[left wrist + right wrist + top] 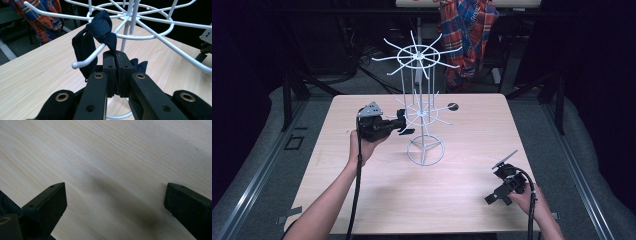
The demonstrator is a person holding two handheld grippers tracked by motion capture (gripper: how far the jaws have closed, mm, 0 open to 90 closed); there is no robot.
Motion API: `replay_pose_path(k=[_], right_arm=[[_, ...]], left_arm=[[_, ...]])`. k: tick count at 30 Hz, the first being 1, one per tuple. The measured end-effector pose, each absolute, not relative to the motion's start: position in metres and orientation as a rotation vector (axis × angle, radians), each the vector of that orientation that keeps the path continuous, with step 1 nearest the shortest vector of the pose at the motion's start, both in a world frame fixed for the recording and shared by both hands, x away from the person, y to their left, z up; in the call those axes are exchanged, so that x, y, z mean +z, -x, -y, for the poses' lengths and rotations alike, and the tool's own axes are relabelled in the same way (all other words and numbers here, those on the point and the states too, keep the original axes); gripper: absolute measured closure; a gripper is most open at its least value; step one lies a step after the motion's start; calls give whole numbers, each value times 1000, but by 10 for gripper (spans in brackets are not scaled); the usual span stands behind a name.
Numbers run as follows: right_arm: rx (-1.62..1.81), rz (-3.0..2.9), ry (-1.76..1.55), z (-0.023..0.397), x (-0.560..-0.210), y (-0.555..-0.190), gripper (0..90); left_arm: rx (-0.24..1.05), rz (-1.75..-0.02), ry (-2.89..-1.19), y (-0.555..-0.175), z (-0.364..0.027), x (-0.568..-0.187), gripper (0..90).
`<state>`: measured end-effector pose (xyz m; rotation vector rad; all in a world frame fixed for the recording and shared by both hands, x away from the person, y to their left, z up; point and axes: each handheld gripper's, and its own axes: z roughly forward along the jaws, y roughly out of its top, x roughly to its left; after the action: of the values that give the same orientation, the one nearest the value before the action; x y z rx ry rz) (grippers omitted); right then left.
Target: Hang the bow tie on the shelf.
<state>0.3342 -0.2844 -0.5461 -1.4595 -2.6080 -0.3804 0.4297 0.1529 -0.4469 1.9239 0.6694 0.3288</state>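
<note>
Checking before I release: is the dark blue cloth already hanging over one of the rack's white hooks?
Yes: in the left gripper view the dark blue cloth drapes over a white hook of the rack, with the left gripper clamped on it.

Navy cloth [101,27], white rack [422,105]

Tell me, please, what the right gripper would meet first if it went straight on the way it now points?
Probably the bare wooden table: the right gripper is open and angled down at it.
</note>
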Motion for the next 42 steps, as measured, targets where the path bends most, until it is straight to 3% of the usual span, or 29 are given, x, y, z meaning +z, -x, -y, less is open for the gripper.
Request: replay_pose_path(k=[10, 15, 23, 42], right_arm=[[-388, 2604, 1460, 285, -546, -334, 41], [-427, 2590, 1492, 284, -547, -332, 41], [-399, 2609, 1465, 284, -545, -333, 40], [-495, 2613, 1548, 283, -538, -332, 24]], left_arm=[[304, -695, -1905, -430, -159, -445, 733], [298, -742, -1902, -429, -164, -444, 615], [329, -816, -1898, -426, -176, -442, 439], [453, -963, -2006, -398, -207, -429, 161]])
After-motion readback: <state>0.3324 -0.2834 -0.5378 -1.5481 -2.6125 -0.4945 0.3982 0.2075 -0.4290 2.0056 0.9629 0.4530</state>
